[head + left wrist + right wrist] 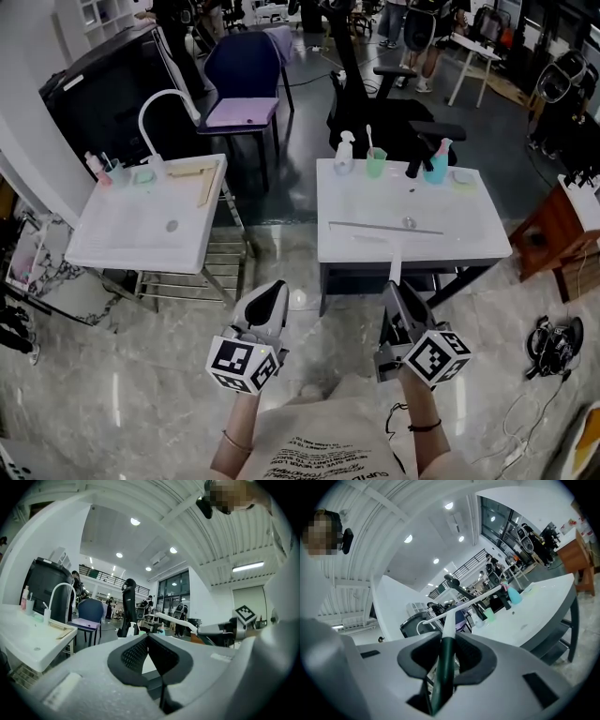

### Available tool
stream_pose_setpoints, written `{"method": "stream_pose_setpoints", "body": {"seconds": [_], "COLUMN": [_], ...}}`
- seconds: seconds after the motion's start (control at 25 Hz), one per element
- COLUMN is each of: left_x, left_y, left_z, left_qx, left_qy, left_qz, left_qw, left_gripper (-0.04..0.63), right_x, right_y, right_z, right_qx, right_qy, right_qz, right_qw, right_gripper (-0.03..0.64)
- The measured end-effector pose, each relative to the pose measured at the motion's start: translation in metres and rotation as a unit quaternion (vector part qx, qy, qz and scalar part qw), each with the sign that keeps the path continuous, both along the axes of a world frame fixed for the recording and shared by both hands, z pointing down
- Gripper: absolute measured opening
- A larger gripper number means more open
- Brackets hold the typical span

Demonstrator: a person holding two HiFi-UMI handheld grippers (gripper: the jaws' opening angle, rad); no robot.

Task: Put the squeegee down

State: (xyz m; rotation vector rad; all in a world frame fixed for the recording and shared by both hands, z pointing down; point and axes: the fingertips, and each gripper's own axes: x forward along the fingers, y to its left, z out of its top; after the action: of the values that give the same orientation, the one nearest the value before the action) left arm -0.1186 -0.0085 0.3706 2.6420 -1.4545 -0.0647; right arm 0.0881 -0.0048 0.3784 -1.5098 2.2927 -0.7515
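Right claw [446,645] clenched on squeegee [449,618] handle, blade over white basin [469,246] (left claw [149,654] pinched together, empty)

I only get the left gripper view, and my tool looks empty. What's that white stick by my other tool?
Observer: It's a squeegee. The right gripper view shows the right tool shut on its dark green handle.
Operator: Where's the wipey end?
Observer: In the head view, its long blade lies crosswise over the right sink. I can't tell whether it touches.
Operator: And where's my left tool?
Observer: The head view shows the left tool above the floor, facing the gap between the left sink and the right sink.
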Motion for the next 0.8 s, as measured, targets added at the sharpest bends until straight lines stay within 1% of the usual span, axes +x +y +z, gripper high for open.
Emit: {"method": "stream_pose_setpoints", "body": {"seconds": [0.2, 0.36, 0.52, 0.8], "left_x": [-0.004, -0.003, 0.001, 0.007], "left_y": [-0.006, -0.021, -0.041, -0.091], "left_z": [0.011, 0.014, 0.012, 0.017], "left_qx": [-0.013, -0.014, -0.011, -0.018], "left_qy": [0.003, 0.001, -0.009, -0.013], "left_qz": [-0.004, -0.012, -0.01, -0.015], "left_qw": [0.9999, 0.9998, 0.9998, 0.9996], "left_gripper": [0.023, 0.021, 0.022, 0.021], "right_x": [-0.002, -0.001, 0.0, -0.004], "right_y": [-0.016, -0.032, -0.052, -0.103], "right_z": [-0.002, 0.001, 0.006, 0.012], "right_qx": [0.004, 0.003, 0.0, -0.005], "right_qy": [0.001, 0.001, -0.005, -0.011], "right_qz": [0.002, -0.001, -0.003, -0.021], "right_qw": [1.0, 1.0, 1.0, 1.0], "right_gripper": [0.098, 0.098, 0.098, 0.098]}}
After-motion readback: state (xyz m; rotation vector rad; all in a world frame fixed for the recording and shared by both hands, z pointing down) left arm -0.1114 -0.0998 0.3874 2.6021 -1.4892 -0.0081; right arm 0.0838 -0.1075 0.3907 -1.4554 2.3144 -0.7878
